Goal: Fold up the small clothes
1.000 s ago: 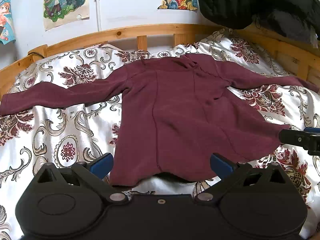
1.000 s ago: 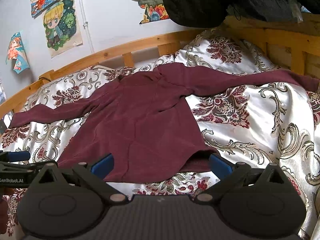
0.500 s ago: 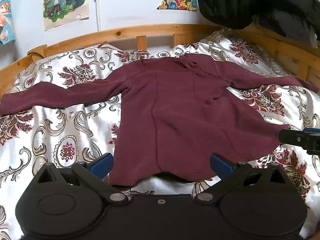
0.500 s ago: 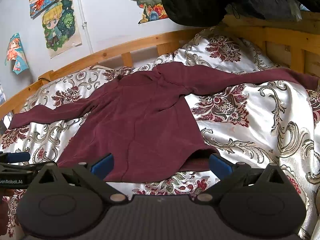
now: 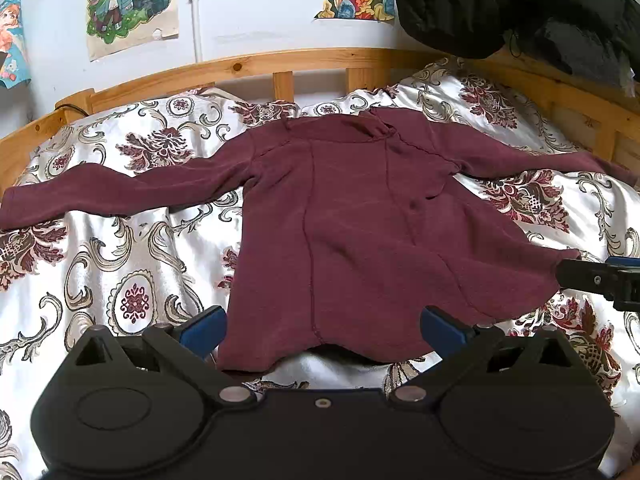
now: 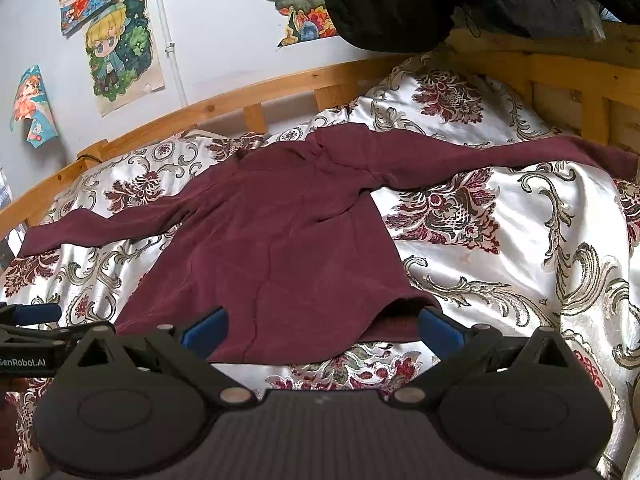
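Note:
A maroon long-sleeved top (image 5: 360, 216) lies flat on the bed, collar toward the headboard, both sleeves spread out to the sides. It also shows in the right wrist view (image 6: 280, 240). My left gripper (image 5: 322, 326) is open, its blue pads either side of the hem's left part. My right gripper (image 6: 322, 326) is open at the hem's right corner, which is slightly lifted. The right gripper's tip shows in the left wrist view (image 5: 596, 278) beside that corner.
The bed has a glossy white and maroon floral cover (image 5: 120, 264) and a wooden headboard rail (image 5: 280, 64). A black bundle of fabric (image 5: 500, 4) hangs at the upper right. Posters are on the wall.

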The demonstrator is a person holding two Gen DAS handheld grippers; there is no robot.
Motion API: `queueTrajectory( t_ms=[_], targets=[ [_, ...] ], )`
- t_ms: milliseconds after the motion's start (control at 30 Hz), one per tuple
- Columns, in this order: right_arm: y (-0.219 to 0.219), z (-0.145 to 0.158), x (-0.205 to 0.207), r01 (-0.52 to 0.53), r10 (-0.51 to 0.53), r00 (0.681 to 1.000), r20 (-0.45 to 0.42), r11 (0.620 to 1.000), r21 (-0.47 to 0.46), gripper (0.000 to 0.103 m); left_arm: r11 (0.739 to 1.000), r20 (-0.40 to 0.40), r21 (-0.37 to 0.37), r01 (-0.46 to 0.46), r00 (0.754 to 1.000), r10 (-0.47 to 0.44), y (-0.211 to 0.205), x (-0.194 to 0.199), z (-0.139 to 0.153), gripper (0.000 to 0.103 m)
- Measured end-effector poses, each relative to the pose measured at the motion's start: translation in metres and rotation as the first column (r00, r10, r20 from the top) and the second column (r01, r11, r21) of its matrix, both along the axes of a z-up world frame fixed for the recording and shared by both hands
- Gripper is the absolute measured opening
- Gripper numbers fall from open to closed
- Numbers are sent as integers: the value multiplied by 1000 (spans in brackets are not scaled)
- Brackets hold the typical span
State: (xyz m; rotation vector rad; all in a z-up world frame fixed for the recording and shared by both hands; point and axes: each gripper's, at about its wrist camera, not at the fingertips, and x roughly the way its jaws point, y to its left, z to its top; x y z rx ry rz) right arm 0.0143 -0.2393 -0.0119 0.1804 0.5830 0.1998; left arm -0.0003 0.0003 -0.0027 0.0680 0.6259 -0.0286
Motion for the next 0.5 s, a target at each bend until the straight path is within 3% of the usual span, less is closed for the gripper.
queueTrajectory(
  t_ms=[400,500],
  targets=[
    [-2,-1,2,11,-11,1000,-21,1000,11,103,1000,-11,7,-9,1000,9,1,0,-1,102],
    [-5,-1,8,59,-59,995,-81,998,1,103,999,-35,29,-23,999,24,0,5,-2,102]
  ],
)
